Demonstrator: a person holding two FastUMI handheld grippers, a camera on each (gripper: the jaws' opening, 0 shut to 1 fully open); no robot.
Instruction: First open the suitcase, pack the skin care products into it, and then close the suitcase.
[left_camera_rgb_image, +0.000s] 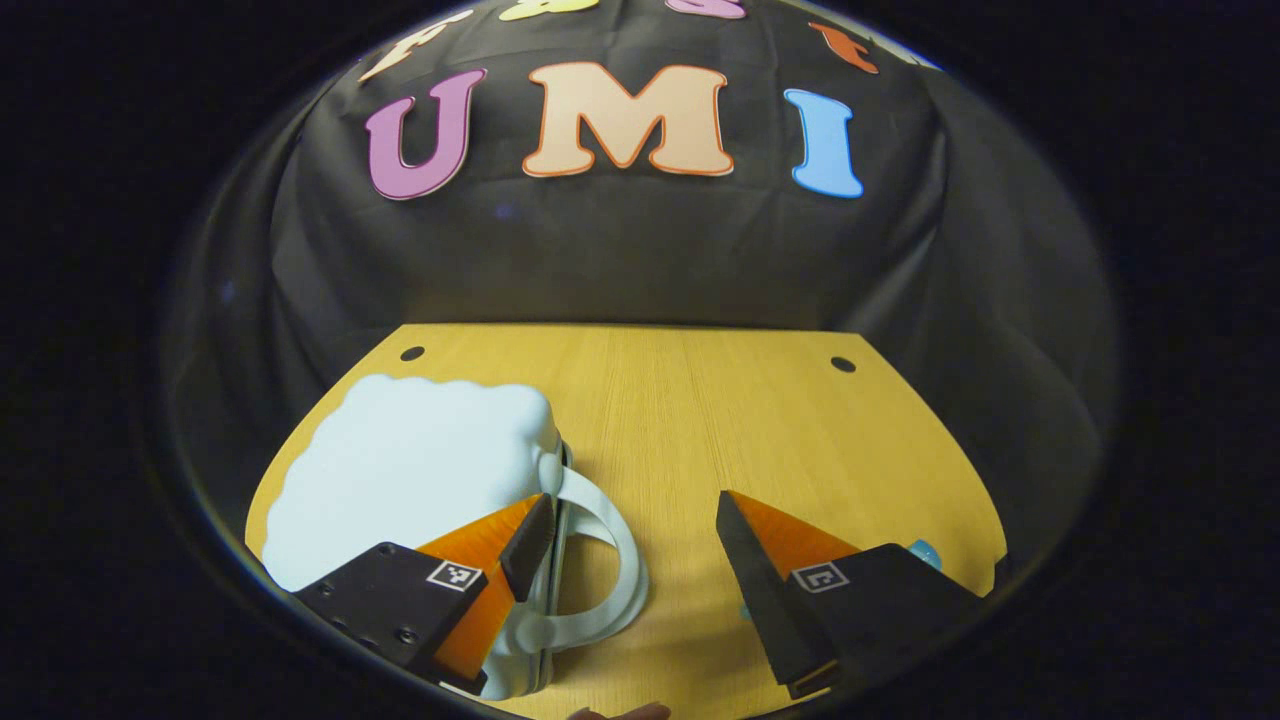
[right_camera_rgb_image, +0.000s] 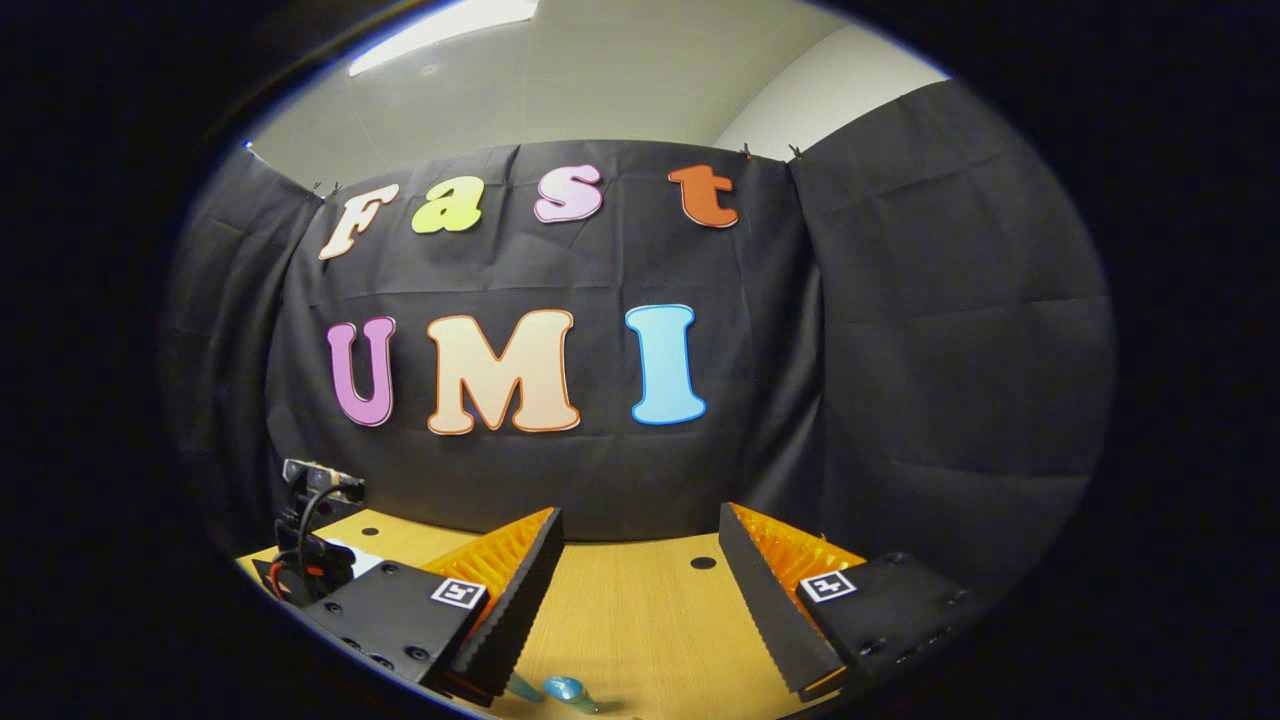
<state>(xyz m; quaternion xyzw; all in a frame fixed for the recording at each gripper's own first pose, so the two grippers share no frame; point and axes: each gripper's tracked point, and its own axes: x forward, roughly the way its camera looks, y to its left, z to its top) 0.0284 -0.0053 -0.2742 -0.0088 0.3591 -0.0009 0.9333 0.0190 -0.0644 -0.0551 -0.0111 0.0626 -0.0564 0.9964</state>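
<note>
In the left gripper view a small pale blue suitcase (left_camera_rgb_image: 410, 470) lies shut on the wooden table (left_camera_rgb_image: 700, 420), its looped handle (left_camera_rgb_image: 610, 560) pointing to the right. My left gripper (left_camera_rgb_image: 630, 535) is open above it; one finger hangs over the case's handle edge, the other over bare table. A light blue skin care item (left_camera_rgb_image: 925, 552) peeks out behind the far finger. In the right gripper view my right gripper (right_camera_rgb_image: 635, 545) is open above the table (right_camera_rgb_image: 620, 600), with nothing between its fingers. A light blue item (right_camera_rgb_image: 565, 690) lies on the table just below them.
Two round holes (left_camera_rgb_image: 843, 364) mark the table's back edge against the black cloth wall. In the right gripper view the other gripper's body with cables (right_camera_rgb_image: 315, 545) stands at the left over the table. A fingertip (left_camera_rgb_image: 620, 712) shows at the bottom of the left gripper view.
</note>
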